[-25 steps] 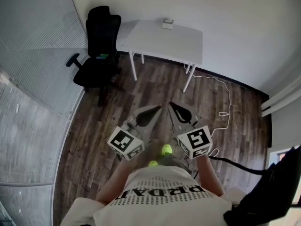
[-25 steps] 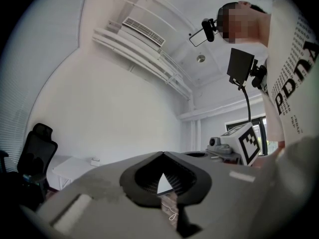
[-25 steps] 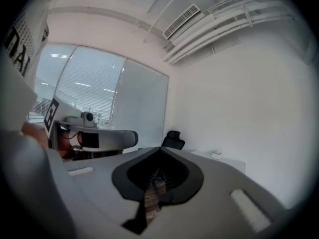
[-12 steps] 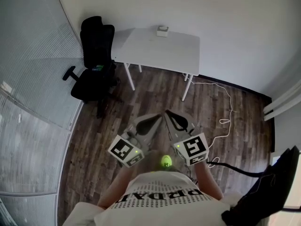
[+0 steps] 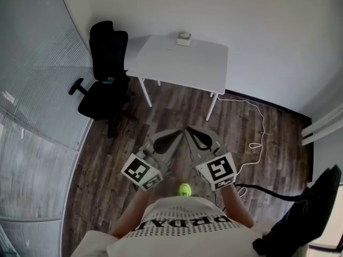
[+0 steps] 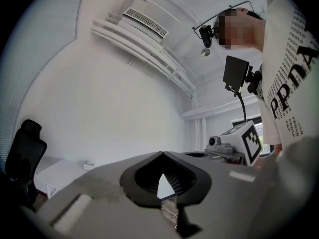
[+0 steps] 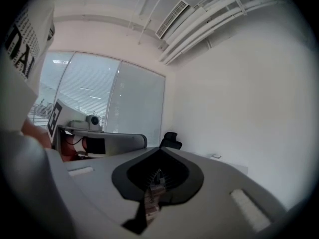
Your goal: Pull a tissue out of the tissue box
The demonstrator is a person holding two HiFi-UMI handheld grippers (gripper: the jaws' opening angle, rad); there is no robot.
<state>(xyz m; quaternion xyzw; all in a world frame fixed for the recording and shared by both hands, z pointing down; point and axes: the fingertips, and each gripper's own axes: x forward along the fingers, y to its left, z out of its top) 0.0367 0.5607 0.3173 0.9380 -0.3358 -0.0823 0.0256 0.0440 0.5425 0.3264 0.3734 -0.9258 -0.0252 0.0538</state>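
The person held both tools out in front, side by side, tips close together. The left gripper (image 6: 162, 154) had its jaws closed tip to tip with nothing between them; the right gripper (image 7: 160, 150) was likewise closed and empty. The tissue box (image 5: 184, 38) sat at the far edge of the white table (image 5: 182, 63) (by the wall), well apart from both. A black chair (image 5: 104, 68) stood beside the table.
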